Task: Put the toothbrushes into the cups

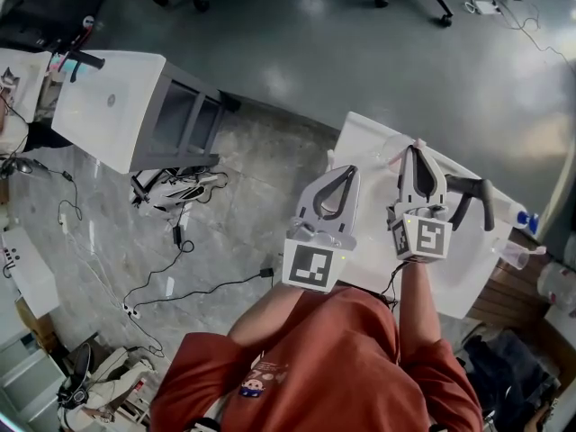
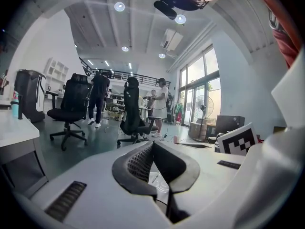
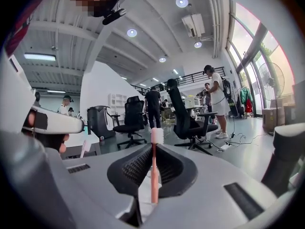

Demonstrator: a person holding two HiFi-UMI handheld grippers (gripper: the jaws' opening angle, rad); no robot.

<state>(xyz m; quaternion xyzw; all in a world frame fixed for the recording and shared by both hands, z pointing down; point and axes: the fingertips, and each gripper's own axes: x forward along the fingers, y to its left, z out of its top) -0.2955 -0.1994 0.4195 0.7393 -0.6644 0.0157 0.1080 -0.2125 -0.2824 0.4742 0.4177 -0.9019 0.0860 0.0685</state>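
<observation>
2 grippers are held side by side over a white counter by a person in a red shirt, as the head view shows. The right gripper has its jaws pinching a pink toothbrush. In the right gripper view the toothbrush stands upright between the ribbed black pads, and its white bristle head rises just above the tips of the right gripper. So the brush is in the air in the grip, not in any container.

The left gripper hangs just beside the right one, at the counter's near left part. In the left gripper view its jaws are pressed together at the tips of the left gripper, with nothing held between them.

1 clear cup shows at the counter's far right edge, well apart from both grippers; what is in it cannot be told. Near it stands a bottle with a blue cap. A black curved object lies on the counter just right of the right gripper.
</observation>
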